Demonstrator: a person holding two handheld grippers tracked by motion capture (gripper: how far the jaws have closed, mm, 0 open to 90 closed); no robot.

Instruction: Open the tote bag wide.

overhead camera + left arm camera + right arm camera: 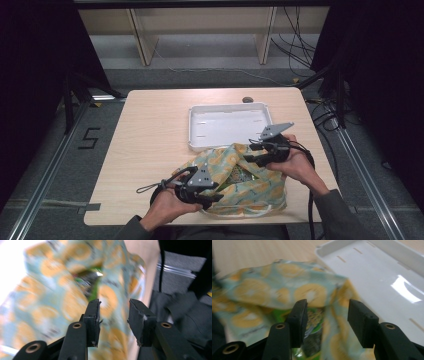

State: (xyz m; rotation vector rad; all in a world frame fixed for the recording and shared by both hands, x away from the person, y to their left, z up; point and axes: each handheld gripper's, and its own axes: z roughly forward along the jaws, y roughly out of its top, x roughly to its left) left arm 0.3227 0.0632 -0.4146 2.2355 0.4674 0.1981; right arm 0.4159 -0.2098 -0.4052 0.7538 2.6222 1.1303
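A cloth bag (245, 192) printed light blue with yellow fruit slices lies on the table near its front right. Its mouth gapes, and a green packet (239, 175) shows inside. My left gripper (216, 193) is at the bag's front left edge, jaws open over the blurred fabric (50, 290) with nothing pinched; the green packet (93, 288) lies beyond them. My right gripper (251, 152) hovers at the bag's far right rim, open. Bag cloth (274, 290) and the packet (312, 323) lie past its jaws.
A white tray (190, 131) sits just behind the bag, its bare floor (374, 272) close to my right gripper. A small dark object (247, 99) rests at the table's far edge. Cables and wooden legs stand on the floor beyond.
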